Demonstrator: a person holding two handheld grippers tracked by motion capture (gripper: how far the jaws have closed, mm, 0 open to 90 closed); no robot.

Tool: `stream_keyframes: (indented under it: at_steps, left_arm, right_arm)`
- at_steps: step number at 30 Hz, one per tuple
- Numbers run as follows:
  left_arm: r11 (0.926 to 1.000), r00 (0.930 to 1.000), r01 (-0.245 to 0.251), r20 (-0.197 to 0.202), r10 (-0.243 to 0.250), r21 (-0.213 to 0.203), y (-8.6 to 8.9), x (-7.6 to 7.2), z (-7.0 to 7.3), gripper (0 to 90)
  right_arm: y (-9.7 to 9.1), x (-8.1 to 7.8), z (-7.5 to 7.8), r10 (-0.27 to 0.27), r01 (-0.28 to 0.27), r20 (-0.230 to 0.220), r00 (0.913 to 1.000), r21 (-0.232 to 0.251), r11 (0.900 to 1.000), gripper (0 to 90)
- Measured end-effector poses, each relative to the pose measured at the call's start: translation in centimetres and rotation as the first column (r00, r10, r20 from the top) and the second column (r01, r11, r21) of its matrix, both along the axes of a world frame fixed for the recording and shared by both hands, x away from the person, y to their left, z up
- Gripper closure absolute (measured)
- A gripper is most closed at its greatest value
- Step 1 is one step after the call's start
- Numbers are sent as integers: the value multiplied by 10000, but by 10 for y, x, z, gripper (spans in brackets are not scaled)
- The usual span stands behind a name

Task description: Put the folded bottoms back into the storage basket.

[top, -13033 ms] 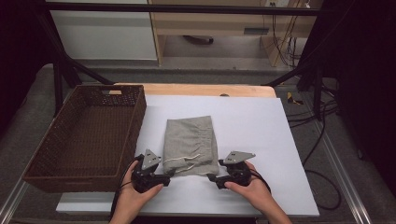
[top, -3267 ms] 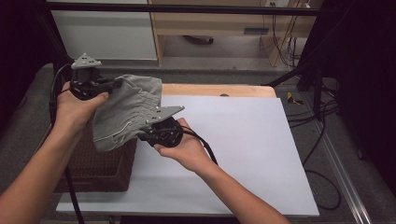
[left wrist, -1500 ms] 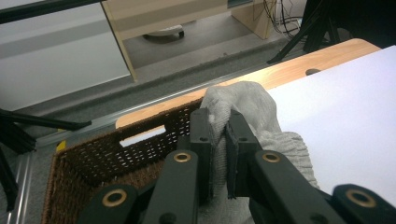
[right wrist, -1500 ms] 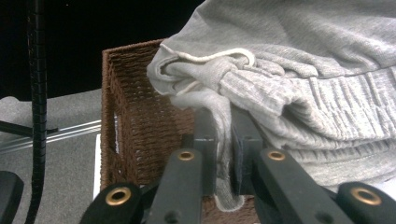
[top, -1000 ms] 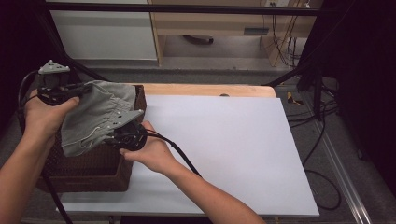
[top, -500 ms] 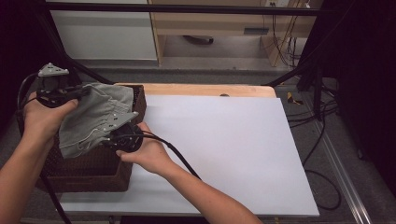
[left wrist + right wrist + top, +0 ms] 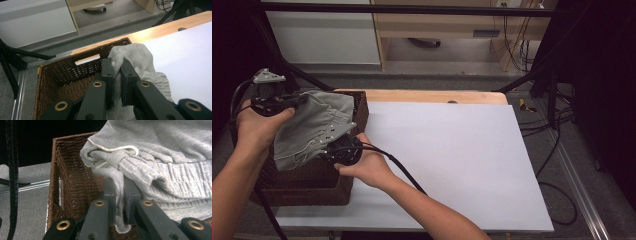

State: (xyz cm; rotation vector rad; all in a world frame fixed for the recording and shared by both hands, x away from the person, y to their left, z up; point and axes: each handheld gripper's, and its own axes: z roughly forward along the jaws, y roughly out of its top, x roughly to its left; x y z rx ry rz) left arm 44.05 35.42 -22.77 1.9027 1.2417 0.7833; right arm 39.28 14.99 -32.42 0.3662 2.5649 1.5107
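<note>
Both tongs are clamped on the same grey garment, which looks like folded sweat shorts with a ribbed waistband and a white drawstring. The left tongs pinch a bunched fold near the far side; their own view shows cloth squeezed tight between the two black jaws. The right tongs grip a lower flap of fabric beneath the waistband, near the front, the jaws pressed together on it.

The garment hangs between them above the brown wicker basket, which sits at the left end of the white counter. Its lower edge seems to dip inside the basket's walls, though I can't tell whether it touches the bottom.

The fold looks like the thing most at risk here. If one pair lets go before the other, the free side would likely swing down and the shorts land in a heap. The cloth on the right lies close over the basket's near right wall, so it could drape across that rim instead of dropping inside. The loose drawstring might catch on the rough weave, or snag a jaw as it pulls away.
</note>
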Motion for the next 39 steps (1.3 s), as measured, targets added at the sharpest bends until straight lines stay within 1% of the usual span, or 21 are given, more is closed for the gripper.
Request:
stream_keyframes:
  at_steps: [5, 15, 26, 29, 30, 31, 32, 33, 34, 35, 37, 38, 39]
  left_arm:
    - [10000, 9999, -92, -43, 92, -35, 3, 1, -3, 837]
    - [9996, 9995, -269, -189, 269, 2, 8, 3, -9, 837]
    - [9984, 9980, -557, -284, 556, -34, 14, 11, -15, 837]
    - [9982, 9981, -590, -207, 587, -136, 15, 15, -16, 835]
    - [9976, 9977, -674, -92, 673, -168, 16, 17, -17, 828]
    - [9961, 9962, -865, 90, 867, -194, 17, 19, -17, 797]
    - [9947, 9947, -989, 257, 996, -287, 18, 21, -18, 723]
    - [9931, 9936, -1084, 280, 1097, -445, 19, 23, -19, 653]
    - [9910, 9920, -1224, 232, 1238, -544, 20, 24, -19, 594]
    - [9896, 9909, -1312, 219, 1327, -584, 20, 24, -19, 537]
    - [9892, 9904, -1336, 266, 1353, -596, 19, 22, -19, 487]
    - [9887, 9900, -1358, 304, 1379, -638, 17, 20, -19, 468]
    - [9890, 9902, -1335, 322, 1358, -644, 15, 17, -18, 451]
  right_arm:
    - [1, 0, -3, 86, -85, 97, 9999, -130, 9999, 836]
    - [5, -1, -6, 141, -139, 126, 9998, -176, 9997, 835]
    - [6, 1, -7, 24, -24, 59, 10000, -46, 10000, 835]
    - [8, 4, -7, -20, 20, -18, 10000, -11, 10000, 835]
    - [9, 5, -8, -48, 48, -7, 10000, -24, 10000, 833]
    - [11, 6, -8, -119, 119, -27, 9999, -22, 9999, 825]
    - [12, 7, -8, -181, 181, 51, 9998, -22, 9998, 793]
    - [12, 7, -8, -252, 252, 109, 9996, 19, 9997, 730]
    - [12, 7, -8, -242, 242, 97, 9997, 56, 9997, 632]
    - [11, 6, -7, -186, 186, 10, 9998, 38, 9998, 561]
    - [4, 3, -3, -252, 254, 184, 9995, -92, 9996, 515]
    - [-1, 2, -1, -289, 291, 253, 9993, -60, 9996, 504]
    - [-6, 2, 2, -369, 368, 207, 9991, 52, 9993, 491]
